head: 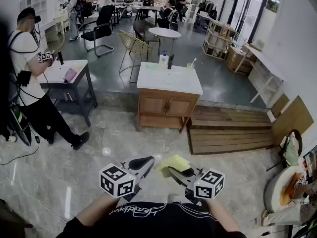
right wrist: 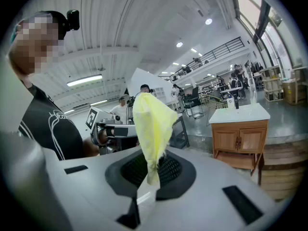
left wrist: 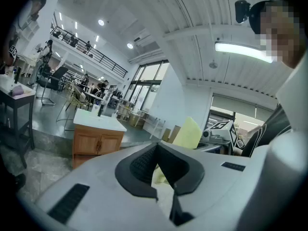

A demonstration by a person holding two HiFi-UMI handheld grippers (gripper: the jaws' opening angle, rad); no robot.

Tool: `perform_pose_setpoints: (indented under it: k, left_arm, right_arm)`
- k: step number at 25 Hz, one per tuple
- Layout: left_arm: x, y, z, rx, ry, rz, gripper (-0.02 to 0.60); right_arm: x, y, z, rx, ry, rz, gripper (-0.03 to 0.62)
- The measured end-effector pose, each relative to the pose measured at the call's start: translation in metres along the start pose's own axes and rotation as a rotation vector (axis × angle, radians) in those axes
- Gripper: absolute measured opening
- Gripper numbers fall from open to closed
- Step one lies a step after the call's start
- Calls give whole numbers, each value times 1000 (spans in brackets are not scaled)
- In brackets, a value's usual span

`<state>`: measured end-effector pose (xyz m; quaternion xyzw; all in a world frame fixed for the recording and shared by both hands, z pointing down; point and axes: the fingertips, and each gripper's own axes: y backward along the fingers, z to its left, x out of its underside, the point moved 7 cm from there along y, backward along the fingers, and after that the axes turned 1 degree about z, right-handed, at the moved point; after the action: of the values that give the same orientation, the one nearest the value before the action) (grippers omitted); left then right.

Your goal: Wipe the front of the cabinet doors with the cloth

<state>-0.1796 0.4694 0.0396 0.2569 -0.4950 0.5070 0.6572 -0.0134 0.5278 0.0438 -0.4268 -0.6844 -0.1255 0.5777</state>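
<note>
Cloth: a thin yellow cloth [right wrist: 151, 124], held up close to the person's chest and well away from the cabinet [head: 166, 105].
Right gripper: the right gripper [right wrist: 151, 176] has its jaws pinching the cloth by its lower end, and the rest stands up in a loose peak above them.
Left gripper: the left gripper [left wrist: 163, 184] sits just beside it with its jaws pressed together and nothing between them. The yellow that shows past them is the other gripper's cloth.
Cabinet doors: two wooden cabinet doors [head: 166, 106] under a white top, facing the person across the tiled floor [head: 99, 148]. They look untouched, so I'd say wiping has not started.
How it will handle: it looks light, soft and floppy. It should fold and drag rather than push, and may slide out of a narrow pinch when rubbed on wood.
Where to hold: I'd bunch it and grip deep in the wad, leaving a flat pad of fabric ahead of the jaws so that cloth, not the jaws, meets the doors.
</note>
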Motion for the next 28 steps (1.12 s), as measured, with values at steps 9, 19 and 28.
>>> perform_pose_setpoints:
  k: [9, 19, 28]
  left_arm:
    - [-8, -23, 12, -21, 5, -1, 6]
    - [-6, -49, 23, -71, 33, 13, 6]
    - [-14, -143, 34, -114, 87, 19, 6]
  right_arm:
    - [-6, -3, -28, -10, -8, -1, 40]
    - [-7, -3, -67, -17, -21, 17, 40]
    - [-20, 34, -166, -7, -58, 24, 40]
